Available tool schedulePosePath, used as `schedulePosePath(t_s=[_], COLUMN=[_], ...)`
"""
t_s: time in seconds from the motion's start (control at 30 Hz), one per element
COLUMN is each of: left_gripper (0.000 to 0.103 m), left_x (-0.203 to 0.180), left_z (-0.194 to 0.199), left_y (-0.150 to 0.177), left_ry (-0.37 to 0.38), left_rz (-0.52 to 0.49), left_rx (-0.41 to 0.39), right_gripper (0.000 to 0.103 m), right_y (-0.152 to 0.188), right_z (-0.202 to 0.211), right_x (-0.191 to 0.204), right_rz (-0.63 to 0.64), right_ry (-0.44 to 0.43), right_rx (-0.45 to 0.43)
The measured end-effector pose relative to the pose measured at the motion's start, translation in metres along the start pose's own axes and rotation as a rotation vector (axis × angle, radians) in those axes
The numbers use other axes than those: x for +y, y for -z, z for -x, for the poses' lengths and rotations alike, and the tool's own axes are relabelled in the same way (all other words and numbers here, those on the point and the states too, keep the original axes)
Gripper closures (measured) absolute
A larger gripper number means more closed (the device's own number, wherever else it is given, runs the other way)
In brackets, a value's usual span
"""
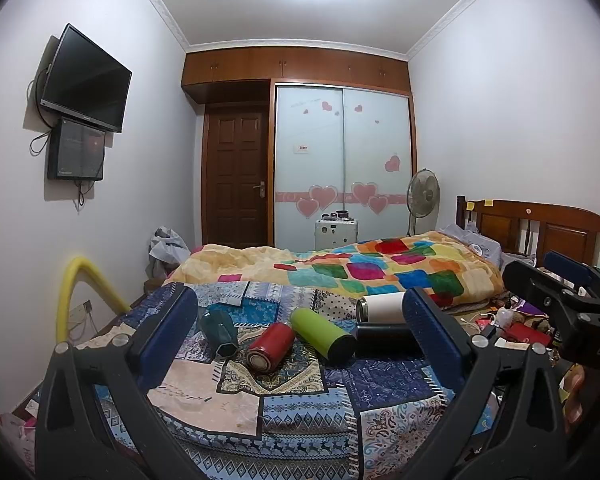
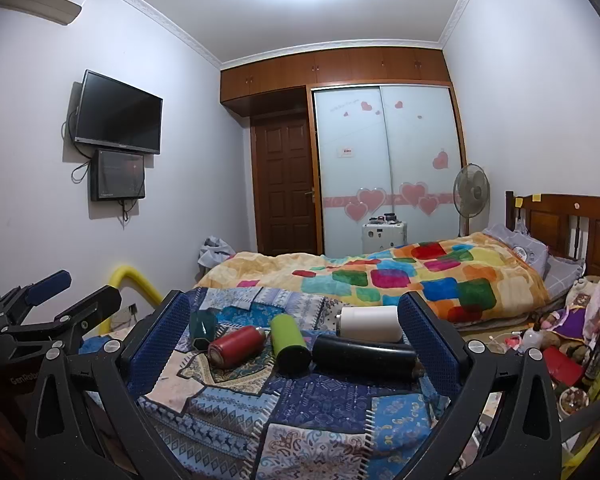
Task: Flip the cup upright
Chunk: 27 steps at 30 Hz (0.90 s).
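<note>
Several cups lie on their sides on the patchwork bedspread (image 1: 300,412): a dark teal faceted cup (image 1: 219,332) (image 2: 204,324), a red one (image 1: 270,346) (image 2: 236,345), a green one (image 1: 322,334) (image 2: 289,344), a black one (image 1: 384,339) (image 2: 364,354) and a white one (image 1: 382,307) (image 2: 370,323). My left gripper (image 1: 300,340) is open and empty, held back from the cups. My right gripper (image 2: 296,340) is open and empty, also short of them. The right gripper shows in the left wrist view (image 1: 568,300), and the left gripper in the right wrist view (image 2: 56,300).
A colourful checked blanket (image 1: 360,272) is bunched behind the cups. A wooden headboard (image 1: 540,228), pillow and clutter are at the right. A yellow tube (image 1: 80,292) stands at the bed's left edge. A fan (image 1: 422,196), wardrobe and door are at the far wall.
</note>
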State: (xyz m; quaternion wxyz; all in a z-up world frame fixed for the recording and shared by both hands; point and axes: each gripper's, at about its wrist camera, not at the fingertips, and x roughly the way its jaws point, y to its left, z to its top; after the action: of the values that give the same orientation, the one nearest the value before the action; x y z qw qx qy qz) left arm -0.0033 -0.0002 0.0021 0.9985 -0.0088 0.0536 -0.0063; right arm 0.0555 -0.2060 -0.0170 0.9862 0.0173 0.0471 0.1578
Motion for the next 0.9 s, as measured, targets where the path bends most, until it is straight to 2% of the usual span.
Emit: schedulePosePath(t_s=[0.9], left_gripper=[0.0], left_x=[-0.0027], left_z=[0.0012], left_y=[-0.0012], left_ry=[0.006], left_rz=[0.0], left_rx=[-0.005], right_gripper=[0.0], right_y=[-0.0016], right_z=[0.0037], right_x=[-0.0007], right_rz=[-0.005], right_ry=[0.0], right_rx=[-0.001])
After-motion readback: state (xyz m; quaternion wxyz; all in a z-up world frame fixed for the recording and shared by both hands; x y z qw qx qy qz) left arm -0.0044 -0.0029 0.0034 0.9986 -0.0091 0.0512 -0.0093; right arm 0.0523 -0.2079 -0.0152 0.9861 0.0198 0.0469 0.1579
